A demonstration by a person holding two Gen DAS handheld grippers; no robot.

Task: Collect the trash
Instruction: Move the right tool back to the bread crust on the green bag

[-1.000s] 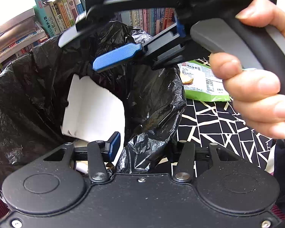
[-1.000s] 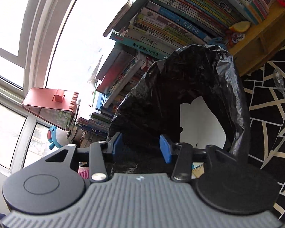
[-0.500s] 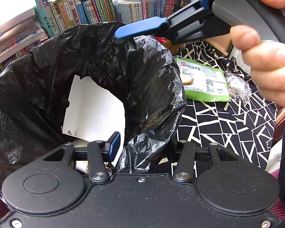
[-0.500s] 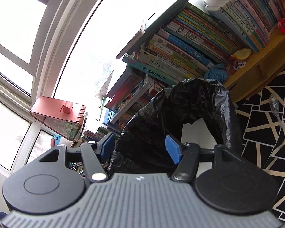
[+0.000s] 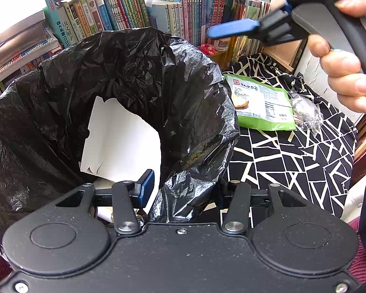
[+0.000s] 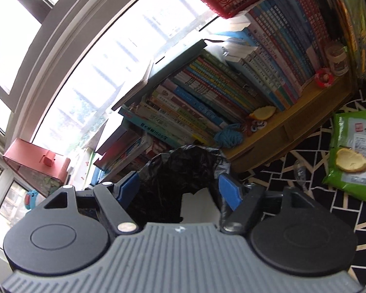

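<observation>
A black trash bag stands open with a white piece of cardboard inside. My left gripper is open and straddles the bag's near rim: one blue pad is inside the bag, while the other finger is hidden behind the plastic. To the right, a green snack packet and a crumpled clear wrapper lie on the black-and-white cloth. A hand holds my right gripper high over the bag's far right side. In the right wrist view, this right gripper is open and empty above the bag, and the packet lies to its right.
Rows of books fill a shelf behind the bag. A wooden shelf ledge holds small trinkets and a blue yarn ball. A bright window and a red box are on the left.
My right gripper has lifted up and to the right, away from the bag's mouth, and its fingers have spread wider. The left gripper and the bag have stayed put.
</observation>
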